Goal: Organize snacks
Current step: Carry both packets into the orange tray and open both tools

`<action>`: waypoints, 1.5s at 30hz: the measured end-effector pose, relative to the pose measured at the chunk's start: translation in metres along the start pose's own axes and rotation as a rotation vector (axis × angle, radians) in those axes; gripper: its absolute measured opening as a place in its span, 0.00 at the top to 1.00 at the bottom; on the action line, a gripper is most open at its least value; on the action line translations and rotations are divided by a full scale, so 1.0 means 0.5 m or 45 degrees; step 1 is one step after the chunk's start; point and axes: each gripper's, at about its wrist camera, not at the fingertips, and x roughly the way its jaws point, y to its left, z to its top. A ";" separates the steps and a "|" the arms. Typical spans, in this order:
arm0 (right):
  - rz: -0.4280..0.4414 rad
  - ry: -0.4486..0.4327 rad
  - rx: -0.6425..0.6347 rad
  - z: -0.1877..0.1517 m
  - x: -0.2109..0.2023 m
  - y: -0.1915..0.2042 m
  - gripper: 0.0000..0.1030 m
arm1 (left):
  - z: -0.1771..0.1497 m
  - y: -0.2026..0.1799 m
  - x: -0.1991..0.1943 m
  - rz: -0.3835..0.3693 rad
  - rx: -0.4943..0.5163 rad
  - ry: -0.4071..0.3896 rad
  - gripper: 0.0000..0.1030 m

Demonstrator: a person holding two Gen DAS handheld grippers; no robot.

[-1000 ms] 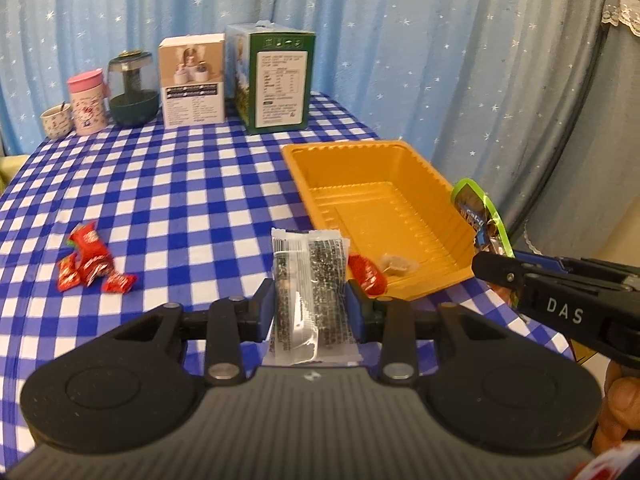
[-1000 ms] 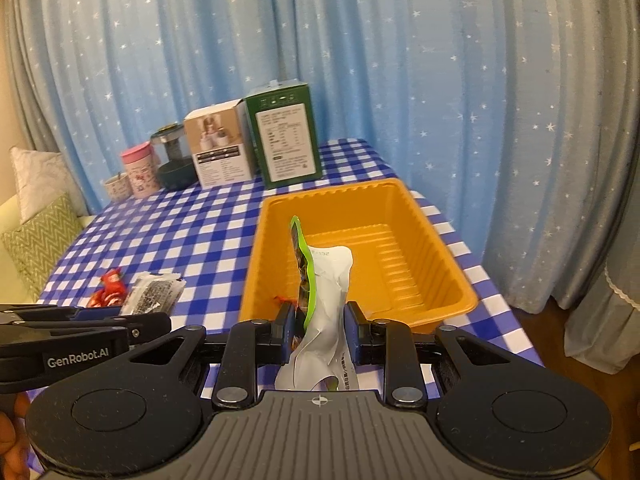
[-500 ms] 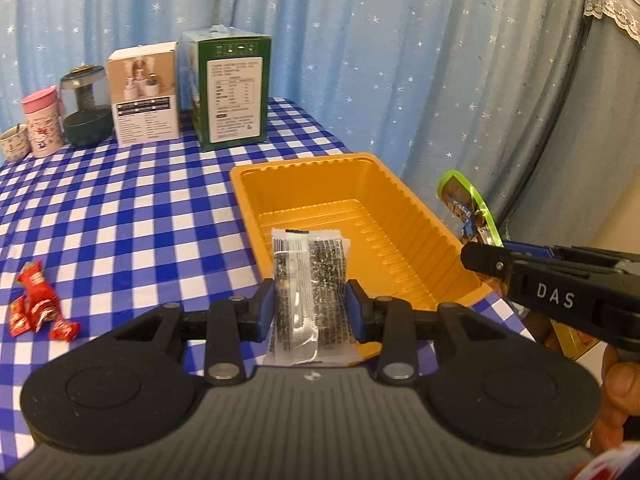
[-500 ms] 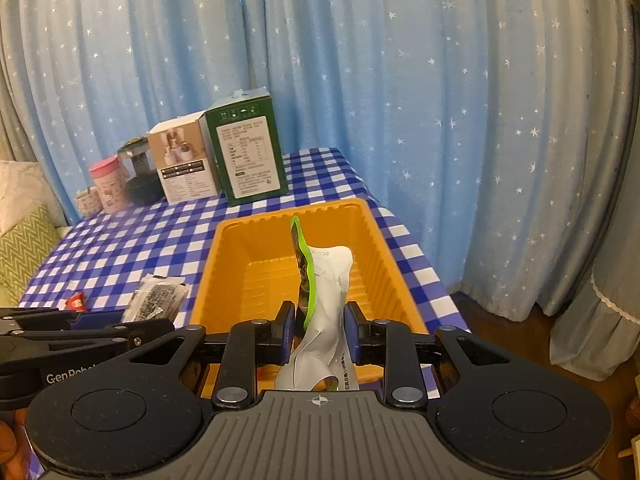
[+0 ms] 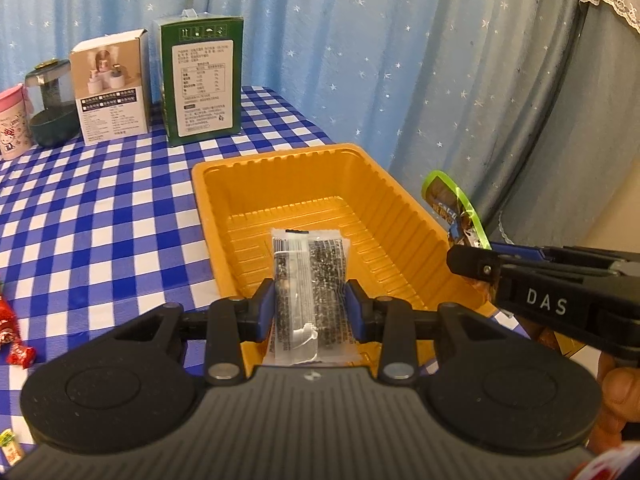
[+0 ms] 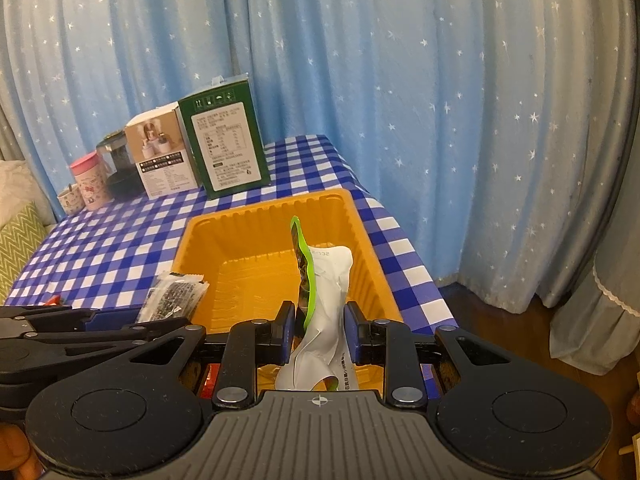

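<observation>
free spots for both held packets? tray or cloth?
The orange tray floor is mostly bare from its far wall down to mid-floor. The checked tablecloth is open between the tray's left rim and the red candies. Crowded: the back edge, with the green box, white box and cups.

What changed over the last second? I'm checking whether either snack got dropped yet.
Both grippers carried their snacks toward the orange tray: the left gripper now holds the clear dark packet over it, the right gripper the green-edged packet. Neither grip changed; the boxes stayed put.
</observation>
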 end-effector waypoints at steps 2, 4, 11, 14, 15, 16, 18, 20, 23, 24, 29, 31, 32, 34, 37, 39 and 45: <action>-0.004 0.005 -0.002 0.000 0.007 -0.003 0.74 | 0.001 -0.002 0.009 -0.006 0.005 0.005 0.67; -0.007 0.008 0.004 0.000 0.013 -0.006 0.74 | 0.001 -0.003 0.018 -0.010 0.008 0.009 0.67; -0.008 0.026 0.018 -0.001 0.030 -0.008 0.74 | 0.004 0.011 0.026 0.001 0.001 -0.007 0.61; -0.002 0.032 0.016 -0.001 0.034 -0.004 0.74 | -0.001 0.023 0.011 0.025 -0.003 -0.017 0.61; -0.001 0.032 0.015 -0.002 0.035 -0.001 0.74 | -0.004 0.028 0.005 0.031 -0.012 -0.020 0.61; 0.002 0.032 0.015 -0.002 0.036 0.001 0.74 | -0.006 0.034 0.001 0.039 -0.023 -0.022 0.61; 0.014 0.032 0.016 -0.001 0.036 0.004 0.74 | -0.010 0.043 -0.008 0.046 -0.037 -0.023 0.61; 0.020 0.030 0.012 -0.001 0.036 0.008 0.74 | -0.014 0.051 -0.015 0.056 -0.046 -0.023 0.61; 0.026 0.030 0.013 0.000 0.036 0.011 0.74 | -0.020 0.061 -0.021 0.061 -0.061 -0.018 0.61; 0.028 0.030 0.014 0.001 0.037 0.012 0.74 | -0.021 0.062 -0.023 0.065 -0.062 -0.019 0.61; 0.088 0.028 0.090 0.003 0.045 0.003 0.74 | -0.031 0.070 -0.030 0.061 -0.076 -0.016 0.61; 0.101 0.030 0.125 0.004 0.051 -0.001 0.74 | -0.033 0.073 -0.031 0.063 -0.085 -0.012 0.61; 0.112 0.025 0.143 0.005 0.052 -0.004 0.74 | -0.035 0.076 -0.034 0.062 -0.090 -0.011 0.61; 0.123 0.038 0.188 0.005 0.053 -0.012 0.74 | -0.039 0.079 -0.040 0.070 -0.092 -0.013 0.60; 0.115 0.045 0.211 0.003 0.044 -0.018 0.74 | -0.044 0.085 -0.050 0.079 -0.096 -0.016 0.59; 0.097 0.041 0.198 0.001 0.033 -0.015 0.74 | -0.049 0.089 -0.062 0.089 -0.104 -0.018 0.57; 0.096 0.030 0.170 -0.008 -0.018 0.011 0.73 | -0.072 0.099 -0.110 0.110 -0.133 -0.020 0.56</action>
